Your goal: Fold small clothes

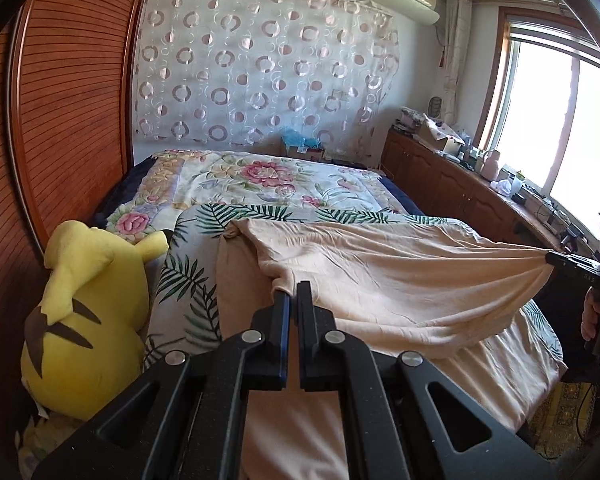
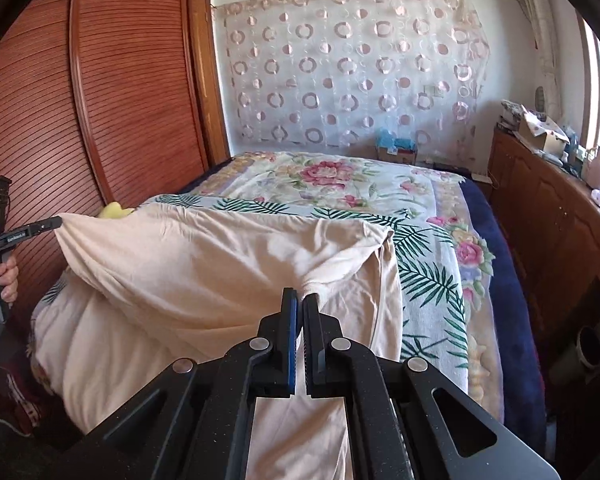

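My left hand-held gripper (image 1: 293, 289) and right hand-held gripper (image 2: 299, 295) each pinched an edge of the beige garment (image 1: 380, 276), lifted taut above the bed (image 1: 260, 180).

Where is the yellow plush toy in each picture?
Left wrist view: the yellow plush toy is big, at the lower left, beside the bed and against the wooden wardrobe.
Right wrist view: only a small yellow bit peeks over the peach cloth at the left.
Shared landmark: the circle-patterned curtain on the far wall.
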`<act>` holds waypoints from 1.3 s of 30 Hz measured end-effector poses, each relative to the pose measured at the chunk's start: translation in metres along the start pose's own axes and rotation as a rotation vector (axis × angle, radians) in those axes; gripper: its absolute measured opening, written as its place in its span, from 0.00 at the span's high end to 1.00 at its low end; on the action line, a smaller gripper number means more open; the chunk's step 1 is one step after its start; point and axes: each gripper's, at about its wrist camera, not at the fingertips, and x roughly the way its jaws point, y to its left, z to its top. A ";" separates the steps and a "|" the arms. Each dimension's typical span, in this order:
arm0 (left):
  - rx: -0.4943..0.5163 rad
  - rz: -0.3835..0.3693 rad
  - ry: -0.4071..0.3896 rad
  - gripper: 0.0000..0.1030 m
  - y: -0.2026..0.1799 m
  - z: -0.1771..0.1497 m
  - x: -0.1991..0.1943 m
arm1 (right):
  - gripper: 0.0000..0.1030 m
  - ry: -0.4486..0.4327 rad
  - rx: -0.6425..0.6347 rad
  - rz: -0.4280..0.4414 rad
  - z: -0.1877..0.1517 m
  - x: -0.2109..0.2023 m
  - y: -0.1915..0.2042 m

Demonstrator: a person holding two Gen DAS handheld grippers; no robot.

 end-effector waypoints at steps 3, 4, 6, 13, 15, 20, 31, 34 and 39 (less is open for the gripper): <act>-0.007 -0.006 0.002 0.96 0.000 -0.013 -0.018 | 0.98 0.004 0.001 0.012 -0.011 -0.019 -0.005; -0.008 -0.004 0.004 0.96 0.000 -0.019 -0.024 | 0.98 0.009 0.002 0.013 -0.015 -0.024 -0.006; -0.010 0.004 0.019 0.96 0.000 -0.027 -0.034 | 0.98 0.020 0.002 0.008 -0.021 -0.034 -0.009; -0.007 0.038 0.065 0.96 -0.003 -0.058 -0.058 | 0.98 0.061 0.006 -0.010 -0.034 -0.065 -0.005; -0.010 0.052 0.104 0.96 -0.001 -0.071 -0.054 | 0.98 0.105 0.016 -0.009 -0.042 -0.056 -0.003; -0.043 0.075 0.182 0.96 0.009 -0.098 -0.040 | 0.98 0.224 0.040 -0.027 -0.076 -0.019 -0.006; 0.003 0.086 0.193 0.83 -0.002 -0.106 -0.036 | 0.97 0.240 0.057 -0.051 -0.075 0.013 -0.017; 0.022 0.085 0.169 0.57 -0.005 -0.102 -0.039 | 0.93 0.220 0.039 -0.054 -0.078 0.003 -0.010; 0.014 0.096 0.178 0.52 -0.004 -0.099 -0.032 | 0.73 0.185 0.002 -0.081 -0.086 -0.018 0.000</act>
